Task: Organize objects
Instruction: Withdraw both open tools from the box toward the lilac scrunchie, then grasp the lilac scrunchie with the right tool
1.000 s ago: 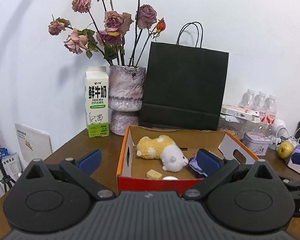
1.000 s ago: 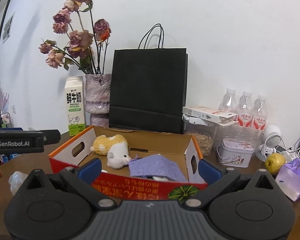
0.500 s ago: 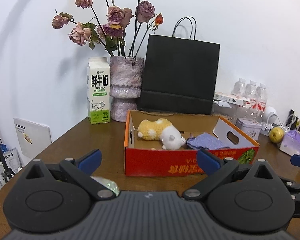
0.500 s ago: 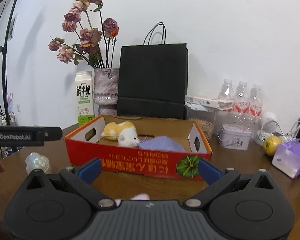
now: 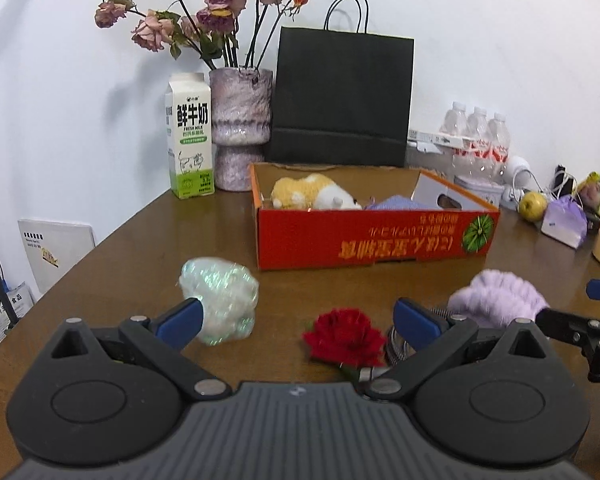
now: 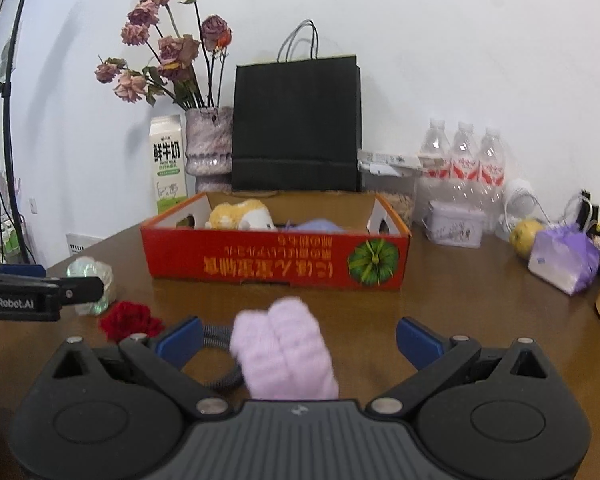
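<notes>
An orange cardboard box [image 5: 374, 240] [image 6: 276, 258] sits mid-table and holds a yellow-and-white plush toy [image 5: 312, 197] [image 6: 240, 214] and a purple cloth [image 5: 396, 203]. In front of it lie a shiny white wrapped ball [image 5: 220, 300] [image 6: 90, 276], a red fabric rose [image 5: 344, 338] [image 6: 130, 320], a coiled metal spring [image 6: 218, 358] and a fluffy lilac item [image 5: 496, 300] [image 6: 284, 352]. My left gripper [image 5: 296, 322] is open above the rose, its left finger in front of the ball. My right gripper [image 6: 298, 340] is open with the lilac item between its fingers.
At the back stand a milk carton [image 5: 189, 140], a vase of dried roses [image 5: 240, 128], a black paper bag [image 5: 342, 98], water bottles [image 5: 476, 136], a tin [image 6: 454, 224], an apple [image 5: 533, 201] and a purple pouch [image 6: 562, 256]. The table edge falls off on the left.
Both grippers have pulled back from the box toward the table's near side. The ball, rose, spring and lilac item have come into view between and beside the open fingers.
</notes>
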The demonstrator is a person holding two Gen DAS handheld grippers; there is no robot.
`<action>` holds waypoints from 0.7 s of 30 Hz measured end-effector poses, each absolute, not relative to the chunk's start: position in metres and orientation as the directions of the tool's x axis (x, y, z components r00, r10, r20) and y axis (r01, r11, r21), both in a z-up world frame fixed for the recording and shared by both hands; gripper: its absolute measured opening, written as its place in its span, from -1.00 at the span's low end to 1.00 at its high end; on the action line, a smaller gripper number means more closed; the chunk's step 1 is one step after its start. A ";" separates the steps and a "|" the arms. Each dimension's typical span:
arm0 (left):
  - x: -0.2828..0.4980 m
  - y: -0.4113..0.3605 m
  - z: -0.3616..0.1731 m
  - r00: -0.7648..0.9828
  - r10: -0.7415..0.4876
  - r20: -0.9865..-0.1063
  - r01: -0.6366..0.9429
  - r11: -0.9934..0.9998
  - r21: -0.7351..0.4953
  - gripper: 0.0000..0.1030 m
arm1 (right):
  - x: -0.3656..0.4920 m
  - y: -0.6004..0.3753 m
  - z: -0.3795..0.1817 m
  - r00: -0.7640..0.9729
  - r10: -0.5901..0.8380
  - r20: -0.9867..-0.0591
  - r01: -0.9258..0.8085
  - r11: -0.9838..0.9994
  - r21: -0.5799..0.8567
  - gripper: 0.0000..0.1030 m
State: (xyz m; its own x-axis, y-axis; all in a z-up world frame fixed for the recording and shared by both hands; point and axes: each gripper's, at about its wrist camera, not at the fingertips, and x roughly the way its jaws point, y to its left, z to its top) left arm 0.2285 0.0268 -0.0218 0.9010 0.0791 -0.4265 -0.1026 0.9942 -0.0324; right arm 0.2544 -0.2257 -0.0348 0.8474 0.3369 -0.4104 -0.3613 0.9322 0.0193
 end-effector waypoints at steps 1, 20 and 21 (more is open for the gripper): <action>0.226 0.029 -0.023 0.900 0.077 -0.428 -0.101 0.994 -0.032 1.00 | 0.251 -0.227 -0.039 0.845 0.331 -0.419 -0.357 0.934 0.018 1.00; 0.210 0.042 -0.023 0.907 0.039 -0.419 -0.077 0.994 -0.073 1.00 | 0.280 -0.207 -0.051 0.805 0.294 -0.516 -0.336 0.942 0.013 0.68; 0.210 0.042 -0.023 0.907 0.038 -0.419 -0.076 0.994 -0.074 1.00 | 0.284 -0.206 -0.052 0.797 0.297 -0.526 -0.336 0.941 0.022 0.32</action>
